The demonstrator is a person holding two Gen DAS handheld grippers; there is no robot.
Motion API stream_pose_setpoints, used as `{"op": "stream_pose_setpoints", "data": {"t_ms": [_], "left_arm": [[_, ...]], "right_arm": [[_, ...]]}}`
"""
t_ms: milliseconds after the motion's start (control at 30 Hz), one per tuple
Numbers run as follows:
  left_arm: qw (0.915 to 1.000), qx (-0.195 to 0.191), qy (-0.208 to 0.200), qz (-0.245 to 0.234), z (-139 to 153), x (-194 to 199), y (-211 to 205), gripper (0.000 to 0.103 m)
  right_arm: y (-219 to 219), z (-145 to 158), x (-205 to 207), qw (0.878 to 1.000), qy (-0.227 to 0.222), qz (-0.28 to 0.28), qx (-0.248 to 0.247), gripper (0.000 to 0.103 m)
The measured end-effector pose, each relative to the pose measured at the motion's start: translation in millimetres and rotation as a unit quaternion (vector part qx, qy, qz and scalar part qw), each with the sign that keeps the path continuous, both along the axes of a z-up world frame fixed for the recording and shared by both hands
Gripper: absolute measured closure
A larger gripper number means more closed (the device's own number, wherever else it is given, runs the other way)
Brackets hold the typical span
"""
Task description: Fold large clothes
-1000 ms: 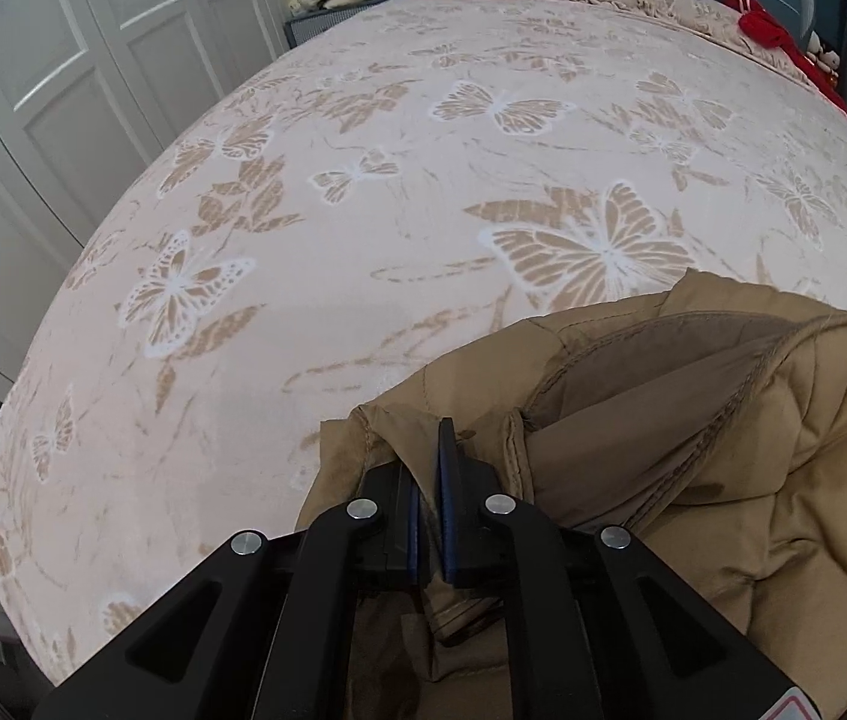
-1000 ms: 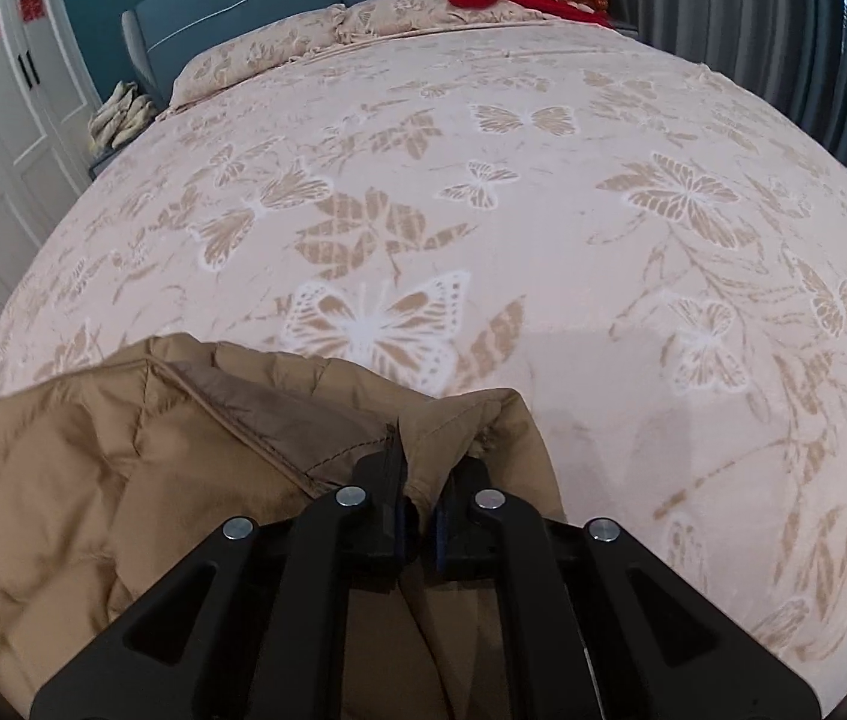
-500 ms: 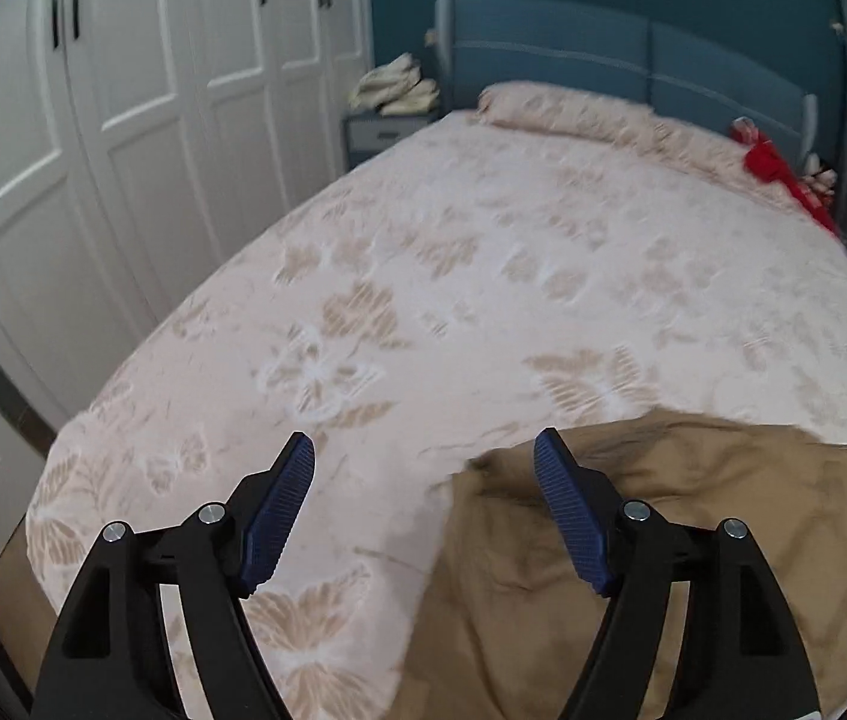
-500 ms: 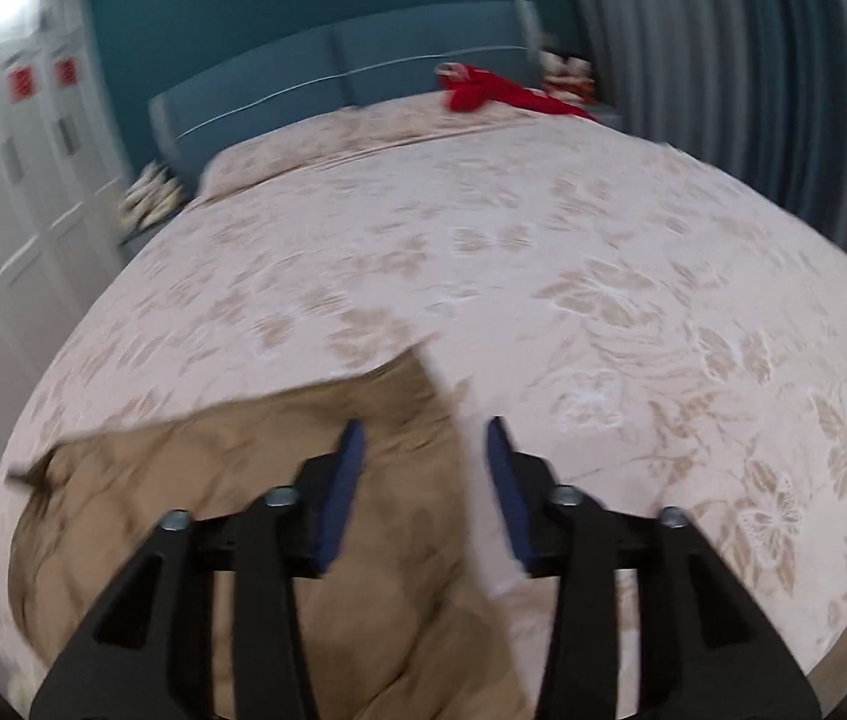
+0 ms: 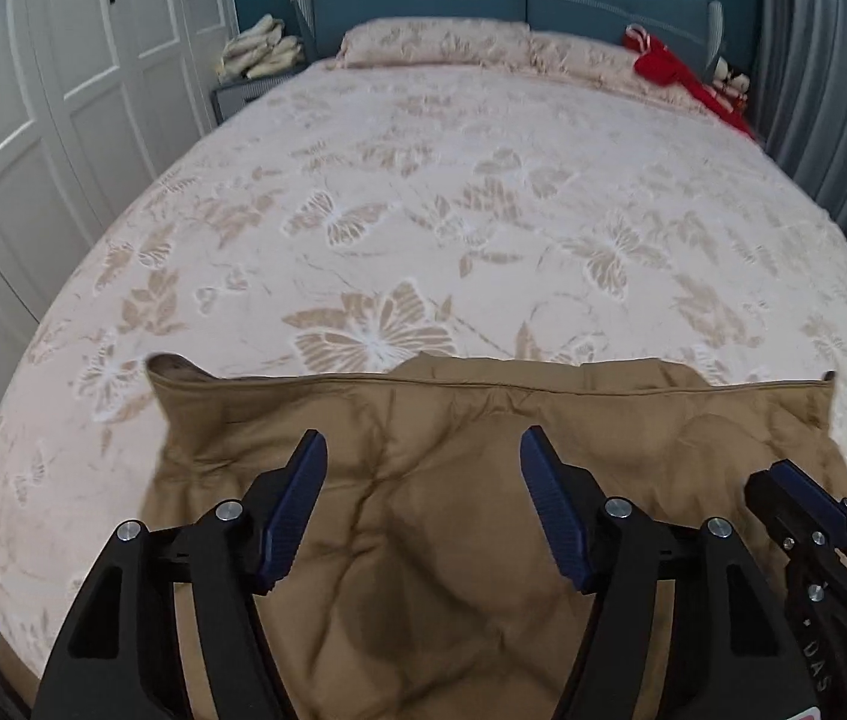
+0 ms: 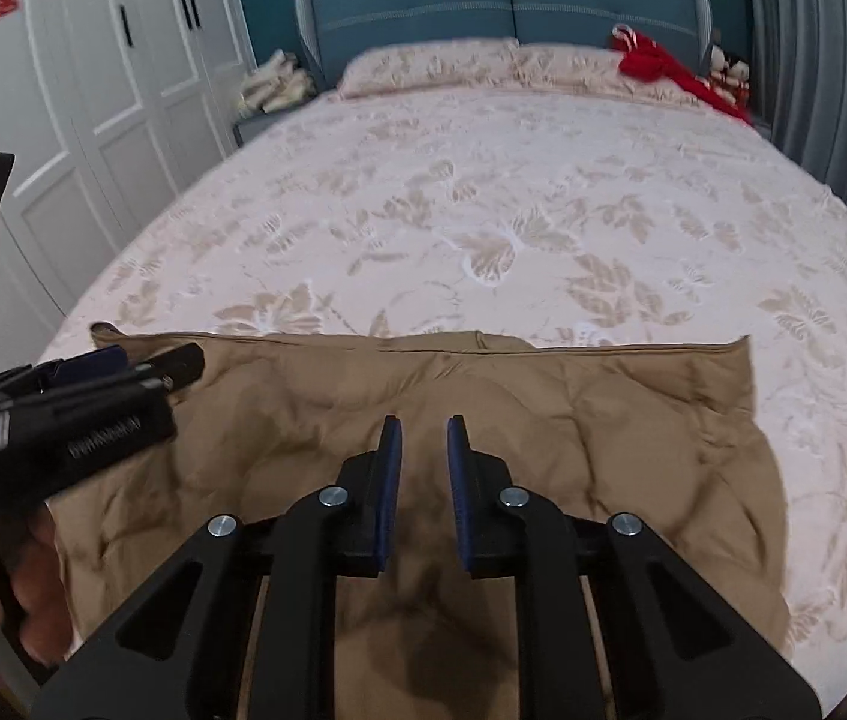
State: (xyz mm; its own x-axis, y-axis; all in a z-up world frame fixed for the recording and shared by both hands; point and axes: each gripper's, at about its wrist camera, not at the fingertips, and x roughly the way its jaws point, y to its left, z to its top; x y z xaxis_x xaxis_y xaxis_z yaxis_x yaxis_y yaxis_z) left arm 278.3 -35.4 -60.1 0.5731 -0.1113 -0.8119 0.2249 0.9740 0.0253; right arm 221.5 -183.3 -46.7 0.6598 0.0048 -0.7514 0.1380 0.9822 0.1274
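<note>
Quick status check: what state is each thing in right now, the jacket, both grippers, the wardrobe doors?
Jacket: lying flat on the bed, far edge straight, not gripped.
Left gripper: open wide, nothing between the pads, jaws just closing a little.
Right gripper: narrowly open, empty, jaws just closing.
Wardrobe doors: shut.
Red cloth: bunched by the pillows.

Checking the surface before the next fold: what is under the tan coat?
The butterfly bedspread shows around the tan coat, which lies on it; whatever is directly beneath is hidden.
</note>
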Motion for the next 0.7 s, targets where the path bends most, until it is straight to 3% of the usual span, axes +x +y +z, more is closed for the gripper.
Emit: {"op": "stream_pose_setpoints", "data": {"t_ms": [267,700], "left_arm": [[0.9992,0.022,0.028,0.016,-49,28,-11,0.039],[0.9984,0.052,0.000,0.021,-83,38,-26,0.037]], "right_arm": [[-1,-41,44,0.999,0.033,-0.012,0.005,0.088],[-2,-82,63,0.999,0.039,-0.018,0.009,0.091]]}}
